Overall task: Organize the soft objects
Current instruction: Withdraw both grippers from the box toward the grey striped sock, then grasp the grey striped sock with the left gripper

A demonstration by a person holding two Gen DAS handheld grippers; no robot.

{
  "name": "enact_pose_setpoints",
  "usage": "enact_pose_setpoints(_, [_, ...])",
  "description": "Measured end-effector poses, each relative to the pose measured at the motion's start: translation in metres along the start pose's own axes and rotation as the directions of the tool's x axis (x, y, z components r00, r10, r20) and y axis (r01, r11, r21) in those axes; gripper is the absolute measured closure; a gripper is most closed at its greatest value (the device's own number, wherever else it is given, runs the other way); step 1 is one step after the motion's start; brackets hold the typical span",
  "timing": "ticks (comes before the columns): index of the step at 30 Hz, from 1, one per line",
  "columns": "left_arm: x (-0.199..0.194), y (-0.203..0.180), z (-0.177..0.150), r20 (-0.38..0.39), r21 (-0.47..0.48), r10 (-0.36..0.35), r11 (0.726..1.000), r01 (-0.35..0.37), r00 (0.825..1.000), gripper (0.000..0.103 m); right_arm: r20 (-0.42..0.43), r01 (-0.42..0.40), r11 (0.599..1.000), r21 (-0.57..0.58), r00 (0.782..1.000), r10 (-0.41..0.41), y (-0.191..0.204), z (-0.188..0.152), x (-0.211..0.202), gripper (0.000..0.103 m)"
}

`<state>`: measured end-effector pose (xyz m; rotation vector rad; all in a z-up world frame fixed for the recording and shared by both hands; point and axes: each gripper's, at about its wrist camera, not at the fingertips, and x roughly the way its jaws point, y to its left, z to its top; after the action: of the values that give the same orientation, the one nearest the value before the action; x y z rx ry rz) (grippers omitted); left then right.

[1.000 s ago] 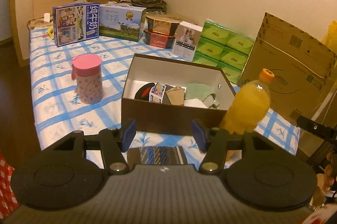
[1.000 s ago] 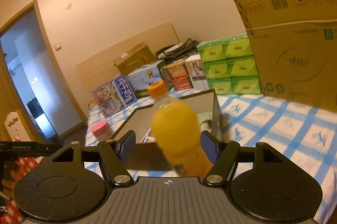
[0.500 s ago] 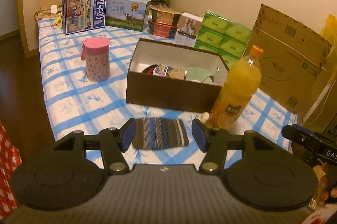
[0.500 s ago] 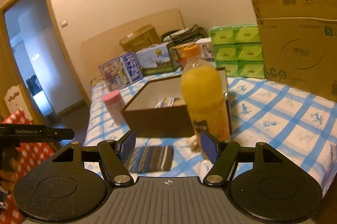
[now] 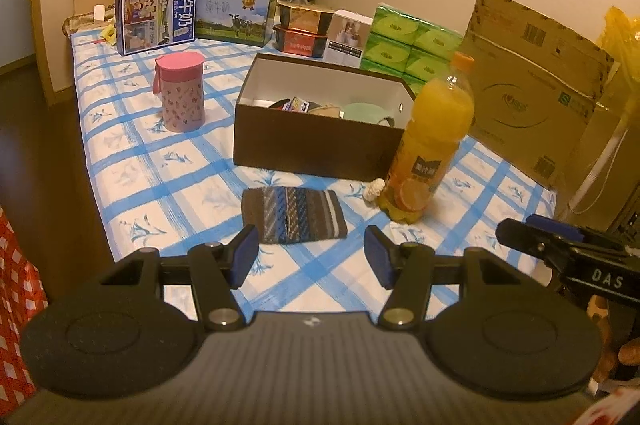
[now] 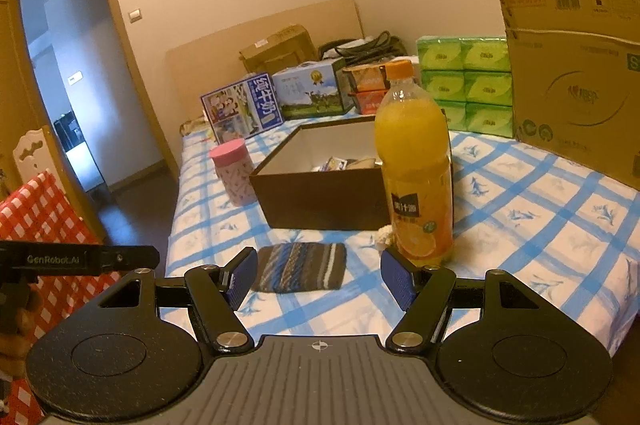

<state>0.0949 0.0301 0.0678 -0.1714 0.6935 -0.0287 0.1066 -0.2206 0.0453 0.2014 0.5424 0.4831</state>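
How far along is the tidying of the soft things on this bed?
Several small items already lie in the brown box. Nothing is in hand: left gripper and right gripper are both open and empty. The striped folded cloth remains on the blue checked cover, and a small white piece sits beside the juice bottle.

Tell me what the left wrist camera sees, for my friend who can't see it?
A folded striped cloth lies on a blue-checked tablecloth, just beyond the open, empty left tongs. Behind it stand a brown box and an orange juice bottle.
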Motion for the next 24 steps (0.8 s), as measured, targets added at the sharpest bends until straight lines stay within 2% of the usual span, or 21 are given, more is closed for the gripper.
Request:
enact_pose_setpoints(11, [0.021, -0.007, -0.002, -0.028, 0.022, -0.019, 1.0, 0.02, 0.999, 0.048, -0.046, 0.055, 0.998, 0.019, 0.997, -0.054, -0.003, -0.005, 0.007, 0.035])
enact_pose_setpoints(24, [0.08, 0.006, 0.002, -0.098, 0.033, -0.017, 0.999, 0.02, 0.995, 0.048, -0.128, 0.106, 0.994, 0.024, 0.986, -0.102, -0.017, -0.012, 0.062, 0.035])
